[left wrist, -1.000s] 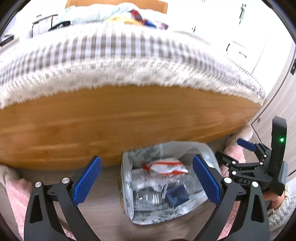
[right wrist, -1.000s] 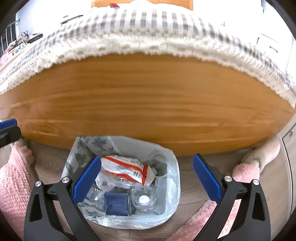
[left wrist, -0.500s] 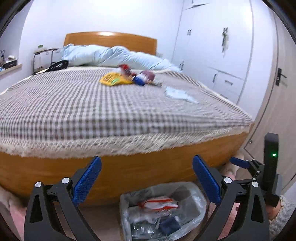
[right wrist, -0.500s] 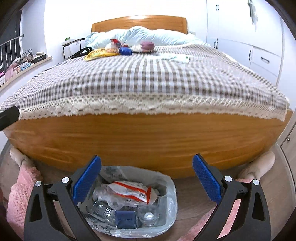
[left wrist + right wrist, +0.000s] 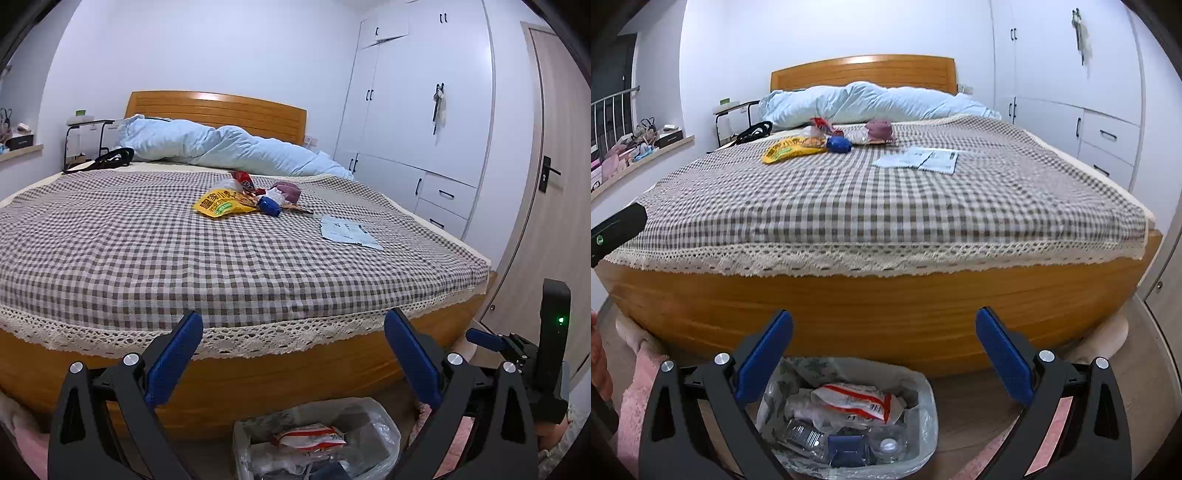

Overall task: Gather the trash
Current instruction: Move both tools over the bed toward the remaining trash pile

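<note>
Here, both wrist views face a bed [image 5: 886,314] with a checked bedspread [image 5: 871,199]; the trash on it lies well apart from both tools – a yellow snack bag [image 5: 221,206], a blue wrapper [image 5: 269,206], a purple pouch [image 5: 289,191] and a pale paper sheet [image 5: 347,230]. The right view alone looks down into the lined trash bin [image 5: 925,406] on the floor at the bed's foot, showing a red-and-white wrapper [image 5: 857,400], a clear bottle [image 5: 805,437] and a dark blue box [image 5: 846,448]; the left view shows only the bin's top, plus the wardrobe [image 5: 417,110] and door [image 5: 546,177]. The left gripper [image 5: 293,356] and right gripper [image 5: 884,354] are level, jaws spread wide – each empty
</note>
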Demonstrator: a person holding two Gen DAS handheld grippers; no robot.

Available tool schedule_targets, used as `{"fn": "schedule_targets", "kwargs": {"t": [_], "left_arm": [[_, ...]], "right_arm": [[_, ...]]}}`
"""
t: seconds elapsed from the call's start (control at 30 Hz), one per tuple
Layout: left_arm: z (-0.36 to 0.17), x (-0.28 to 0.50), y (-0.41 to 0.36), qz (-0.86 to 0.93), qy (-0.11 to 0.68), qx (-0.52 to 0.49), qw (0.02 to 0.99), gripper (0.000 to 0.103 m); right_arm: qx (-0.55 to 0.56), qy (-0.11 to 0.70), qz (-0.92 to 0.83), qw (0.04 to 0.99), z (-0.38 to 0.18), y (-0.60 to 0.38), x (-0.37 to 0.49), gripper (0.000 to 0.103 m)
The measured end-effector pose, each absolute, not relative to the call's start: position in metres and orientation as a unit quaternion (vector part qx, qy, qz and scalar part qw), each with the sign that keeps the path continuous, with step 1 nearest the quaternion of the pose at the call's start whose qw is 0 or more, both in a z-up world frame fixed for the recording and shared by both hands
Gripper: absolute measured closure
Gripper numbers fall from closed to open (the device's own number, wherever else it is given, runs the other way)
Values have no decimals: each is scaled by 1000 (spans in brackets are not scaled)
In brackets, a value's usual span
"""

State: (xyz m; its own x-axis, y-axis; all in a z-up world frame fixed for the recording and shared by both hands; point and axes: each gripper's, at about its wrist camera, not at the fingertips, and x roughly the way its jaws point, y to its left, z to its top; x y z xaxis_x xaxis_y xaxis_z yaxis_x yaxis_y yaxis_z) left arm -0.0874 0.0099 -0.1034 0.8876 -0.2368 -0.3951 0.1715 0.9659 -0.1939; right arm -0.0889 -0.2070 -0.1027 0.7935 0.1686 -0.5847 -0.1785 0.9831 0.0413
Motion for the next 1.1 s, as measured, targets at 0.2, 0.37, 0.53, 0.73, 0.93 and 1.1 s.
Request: {"fn": "schedule_targets", "kwargs": {"t": [0.2,0.37,0.53,0.73,0.93,1.1], "left_arm": [[-101,-80,12,-110,207,-80,969,8],[-97,-72,19,-110,199,-91,970,8],[-94,-60,26,-103,194,-100,971,8],[-92,-45,33,-101,192,-102,971,8],[-88,-25,42,-102,189,-106,971,8],[-82,-4,47,-106,187,-106,971,8]], "right_arm": [[-4,299,87,950,-93,-207,-85,8],[-11,291,78,953,-89,-206,-81,8],[-3,289,79,954,-85,-209,-71,8],[-6,282,77,956,-78,-207,-54,8],[-6,261,74,962,-65,-203,-32,8],[-5,249,74,966,-58,-194,-9,8]]}}
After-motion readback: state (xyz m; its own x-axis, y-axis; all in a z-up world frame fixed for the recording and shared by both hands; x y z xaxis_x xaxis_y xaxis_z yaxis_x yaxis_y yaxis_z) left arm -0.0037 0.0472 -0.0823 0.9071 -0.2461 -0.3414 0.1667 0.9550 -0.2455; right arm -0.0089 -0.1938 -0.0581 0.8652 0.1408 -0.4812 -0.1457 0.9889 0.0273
